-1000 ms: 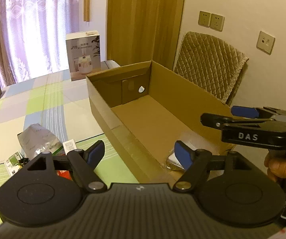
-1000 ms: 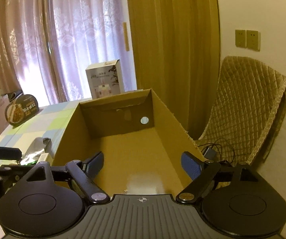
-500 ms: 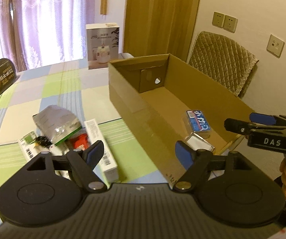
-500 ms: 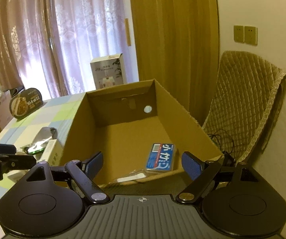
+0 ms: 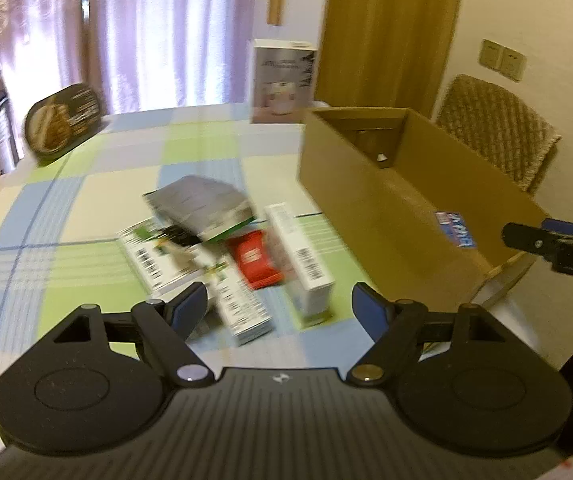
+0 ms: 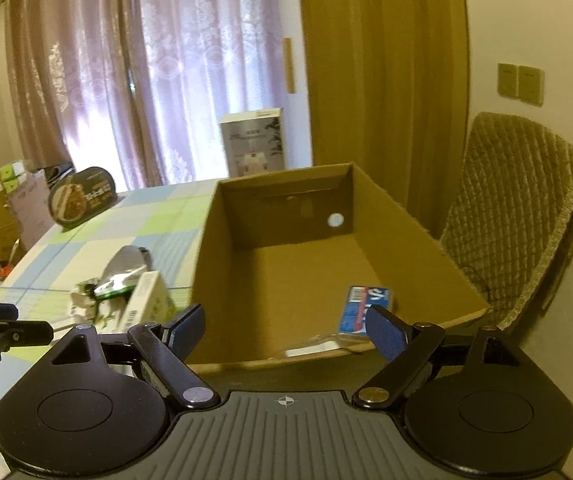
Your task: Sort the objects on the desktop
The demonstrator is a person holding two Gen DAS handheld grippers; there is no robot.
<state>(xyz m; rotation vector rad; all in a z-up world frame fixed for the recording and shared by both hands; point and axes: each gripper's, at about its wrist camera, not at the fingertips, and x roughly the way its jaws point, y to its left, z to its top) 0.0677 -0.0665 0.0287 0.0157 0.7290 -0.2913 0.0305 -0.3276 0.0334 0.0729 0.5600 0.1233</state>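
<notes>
On a checked tablecloth (image 5: 86, 200), a silver foil pouch (image 5: 202, 204), white cartons (image 5: 302, 256) and a red packet (image 5: 252, 258) lie heaped, just ahead of the left gripper (image 5: 280, 306), its jaws spread and empty. Beside them, an open cardboard box (image 6: 390, 216) holds a blue packet (image 6: 362, 306) (near its front corner), behind the right gripper (image 6: 284, 326), likewise spread and empty.

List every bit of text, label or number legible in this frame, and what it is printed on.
"DAS": white letters on the right gripper body, cut off by the image edge.
".AI": end of a word on the left gripper body.
Blue packet in the cardboard box: white lettering, blurred.
White boxes on the table: barcodes and print, unreadable.
Tall white carton: print too small.
Dark oval package: blurred.
</notes>
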